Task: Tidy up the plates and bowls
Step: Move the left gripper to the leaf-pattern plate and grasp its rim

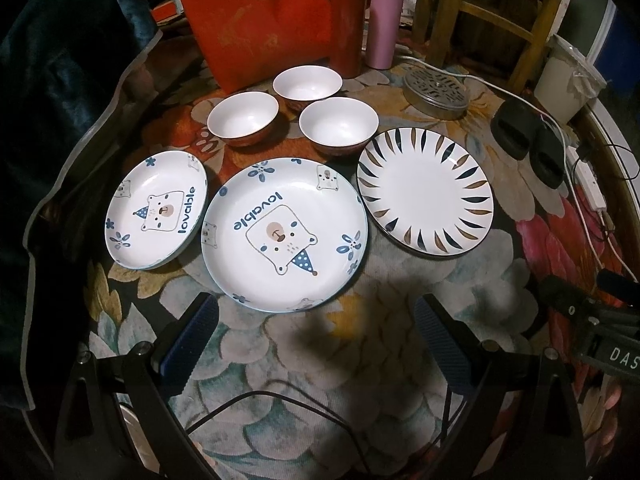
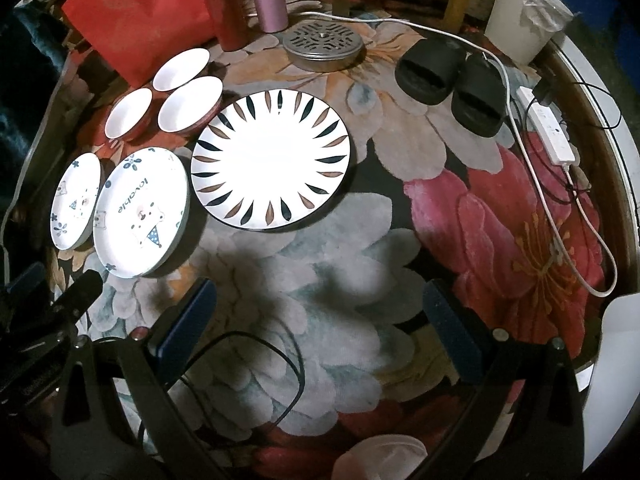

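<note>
Three plates lie in a row on the floral table: a small bear plate (image 1: 158,212) (image 2: 76,200) at left, a large bear plate (image 1: 284,234) (image 2: 142,210) in the middle, a leaf-rimmed plate (image 1: 426,190) (image 2: 272,160) at right. Behind them stand three white bowls with brown outsides: left (image 1: 243,117) (image 2: 128,114), back (image 1: 307,82) (image 2: 181,64), right (image 1: 339,123) (image 2: 190,105). My left gripper (image 1: 316,324) hangs open just before the large bear plate. My right gripper (image 2: 320,308) is open too, short of the leaf-rimmed plate. Neither holds anything.
A red bag (image 1: 252,20), a red flask (image 1: 347,16) and a pink flask (image 1: 386,20) stand at the back. A perforated metal lid (image 2: 324,46), black slippers (image 2: 452,80), a power strip (image 2: 550,132) with cables and a white bin (image 2: 520,20) occupy the right side.
</note>
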Motion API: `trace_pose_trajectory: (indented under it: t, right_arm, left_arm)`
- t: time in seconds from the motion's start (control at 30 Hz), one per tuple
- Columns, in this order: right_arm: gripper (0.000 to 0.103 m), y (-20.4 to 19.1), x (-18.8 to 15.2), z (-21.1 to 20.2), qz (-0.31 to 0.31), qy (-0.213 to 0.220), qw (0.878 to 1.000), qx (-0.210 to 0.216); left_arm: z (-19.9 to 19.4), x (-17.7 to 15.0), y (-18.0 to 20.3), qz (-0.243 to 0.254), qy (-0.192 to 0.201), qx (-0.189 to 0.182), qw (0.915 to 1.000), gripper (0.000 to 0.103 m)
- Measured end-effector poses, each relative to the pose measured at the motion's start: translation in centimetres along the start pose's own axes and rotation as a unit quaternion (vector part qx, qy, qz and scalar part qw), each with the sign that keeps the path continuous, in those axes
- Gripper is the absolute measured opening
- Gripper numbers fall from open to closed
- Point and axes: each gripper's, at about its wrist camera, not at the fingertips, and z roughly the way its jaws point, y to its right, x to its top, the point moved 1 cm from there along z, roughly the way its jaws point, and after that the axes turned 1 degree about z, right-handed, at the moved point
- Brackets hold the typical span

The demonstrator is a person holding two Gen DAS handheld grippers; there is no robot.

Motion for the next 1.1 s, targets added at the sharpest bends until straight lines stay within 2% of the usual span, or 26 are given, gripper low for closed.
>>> trace_pose_trajectory:
  t: [0.23,0.33,0.5,0.63,0.73,0.77,1.1]
  right_arm:
    - [0.103,0.6,0.3,1.5,0.020,-0.007,1.000,0.015]
    - [0.103,1.1,0.5,2.7,0.030,-0.014,0.999,0.024]
    - [0.103,2.2,1.4,4.4,0.037,0.000,0.999,0.037]
    - [0.103,3.4,2.4,6.1,0.045,0.009,0.998,0.033]
    - [0.103,4.2,2.9,7.2,0.056,-0.006,0.997,0.047]
    - [0.103,4.4,3.0,7.5,0.053,-0.003,0.998,0.039]
    - [0.103,5.7,3.5,9.4,0.067,-0.005,0.996,0.057]
  left_arm:
    - [1.5,0.6,1.0,0.022,-0.003,-0.012,0.9997,0.099]
    - [2.9,1.6,1.5,0.034,-0.016,-0.023,0.9990,0.099]
    - [6.0,4.0,2.1,0.060,-0.041,-0.050,0.9961,0.099]
    - [8.2,5.2,2.8,0.079,-0.042,-0.041,0.9952,0.099]
    - [9.5,5.9,3.1,0.083,-0.049,-0.042,0.9945,0.099]
    - [9.9,6.1,3.2,0.086,-0.047,-0.039,0.9944,0.099]
    - [11.5,7.2,3.7,0.089,-0.051,-0.045,0.9938,0.099]
